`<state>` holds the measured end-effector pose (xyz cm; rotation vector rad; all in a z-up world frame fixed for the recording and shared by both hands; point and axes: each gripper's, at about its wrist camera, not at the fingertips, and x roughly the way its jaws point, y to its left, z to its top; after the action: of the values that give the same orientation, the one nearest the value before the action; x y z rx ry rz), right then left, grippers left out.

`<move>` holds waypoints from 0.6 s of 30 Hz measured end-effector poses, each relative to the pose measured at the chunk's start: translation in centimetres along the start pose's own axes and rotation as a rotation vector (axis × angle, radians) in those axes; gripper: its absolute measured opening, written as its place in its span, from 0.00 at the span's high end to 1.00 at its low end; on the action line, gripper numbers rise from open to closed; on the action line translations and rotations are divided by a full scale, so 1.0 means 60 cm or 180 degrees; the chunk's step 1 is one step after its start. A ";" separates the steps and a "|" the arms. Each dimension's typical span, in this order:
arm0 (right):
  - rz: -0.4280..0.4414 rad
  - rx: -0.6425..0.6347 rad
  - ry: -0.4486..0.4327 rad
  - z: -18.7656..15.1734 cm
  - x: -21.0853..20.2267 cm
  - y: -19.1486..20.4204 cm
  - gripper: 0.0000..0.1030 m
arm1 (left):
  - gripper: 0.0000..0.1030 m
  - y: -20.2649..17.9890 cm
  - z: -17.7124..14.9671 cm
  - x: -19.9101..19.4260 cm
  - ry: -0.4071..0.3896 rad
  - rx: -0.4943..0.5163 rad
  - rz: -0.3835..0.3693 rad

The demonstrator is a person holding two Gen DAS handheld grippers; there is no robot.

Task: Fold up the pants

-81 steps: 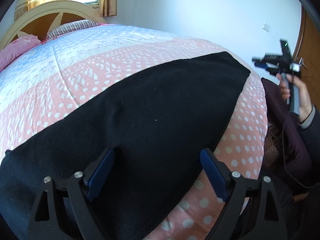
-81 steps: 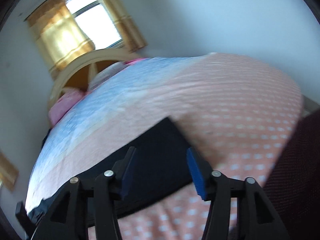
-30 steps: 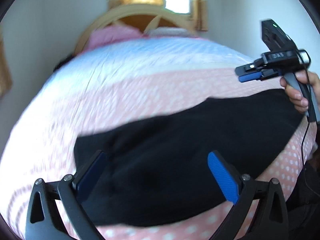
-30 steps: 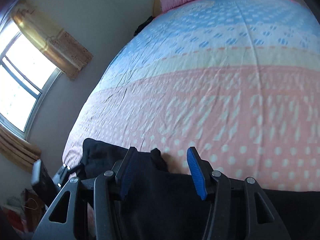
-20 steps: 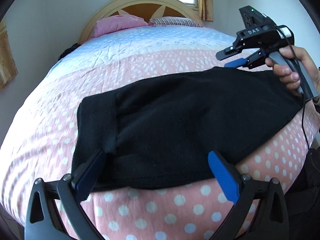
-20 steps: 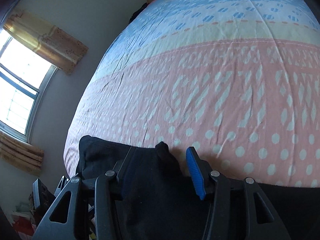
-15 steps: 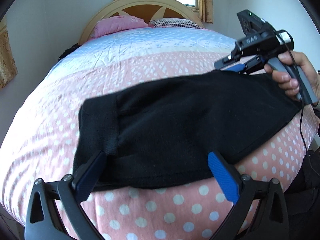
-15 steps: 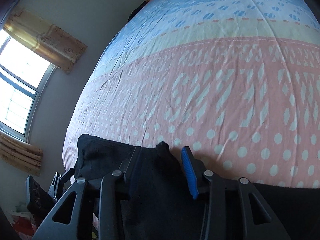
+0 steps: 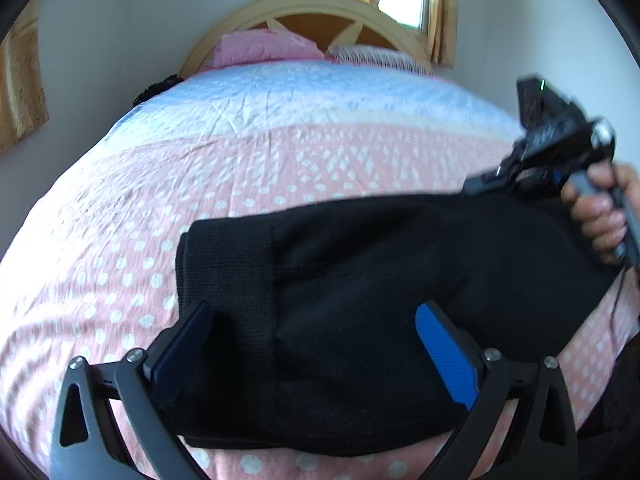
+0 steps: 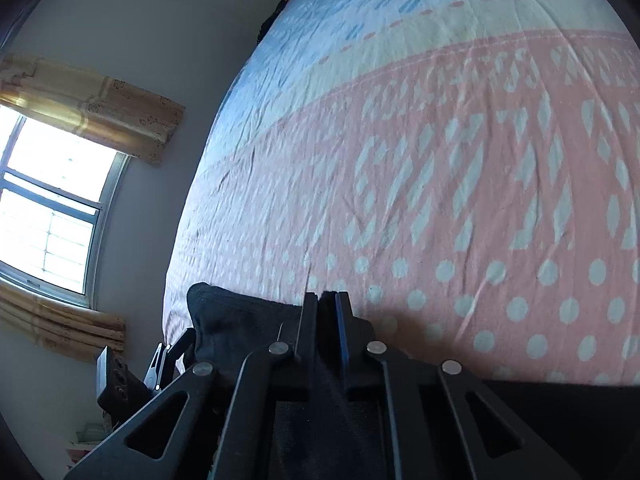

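Black pants (image 9: 380, 280) lie folded across the pink dotted bedspread (image 9: 240, 184), a ribbed band at their left end. My left gripper (image 9: 316, 344) hovers open over the near left part of the pants, its blue pads (image 9: 444, 356) apart and gripping nothing. A hand (image 9: 600, 216) holds my right gripper (image 9: 476, 186) at the pants' far right edge. In the right wrist view the right gripper (image 10: 328, 308) has its jaws closing, with a ridge of the black pants (image 10: 240, 320) pinched between the pads. The left gripper (image 10: 160, 364) shows low at the left there.
A wooden headboard (image 9: 312, 12) with a pink pillow (image 9: 264, 48) and a striped pillow (image 9: 380, 56) stands at the bed's far end. Curtained windows (image 10: 52, 216) and a white wall (image 10: 140, 20) flank the bed. The bedspread's blue band (image 10: 400, 12) lies beyond the pants.
The right gripper's jaws have come together on the pants' far edge. The left gripper has dropped a little closer to the pants, still open.
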<state>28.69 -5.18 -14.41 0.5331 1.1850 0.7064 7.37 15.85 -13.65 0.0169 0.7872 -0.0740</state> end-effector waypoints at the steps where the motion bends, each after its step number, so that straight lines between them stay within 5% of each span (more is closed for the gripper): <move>1: 0.0030 -0.0039 -0.0073 0.000 -0.012 0.009 0.93 | 0.00 -0.005 0.000 0.002 0.0007 0.0033 0.0058; 6: -0.0081 -0.0374 -0.0241 0.008 -0.036 0.062 0.94 | 0.00 -0.018 0.003 0.004 0.0010 0.0034 0.0170; 10: -0.0501 -0.0301 0.0184 0.019 0.036 0.013 0.93 | 0.00 -0.019 0.004 0.012 0.0004 -0.0051 0.0279; 12: -0.0463 -0.0382 0.0146 0.008 0.038 0.000 0.92 | 0.00 -0.023 0.004 0.016 0.0002 -0.0026 0.0322; 15: -0.0437 -0.0271 -0.0029 0.002 -0.002 -0.015 0.64 | 0.00 -0.019 0.002 0.015 -0.0002 -0.0037 0.0294; 18: -0.0520 -0.0444 -0.0255 -0.015 -0.068 -0.012 0.61 | 0.00 -0.016 0.000 0.015 -0.0017 -0.0040 0.0287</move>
<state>27.15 -8.66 -12.61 0.3409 1.0823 0.6169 7.94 14.83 -14.29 0.0401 0.7805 0.0162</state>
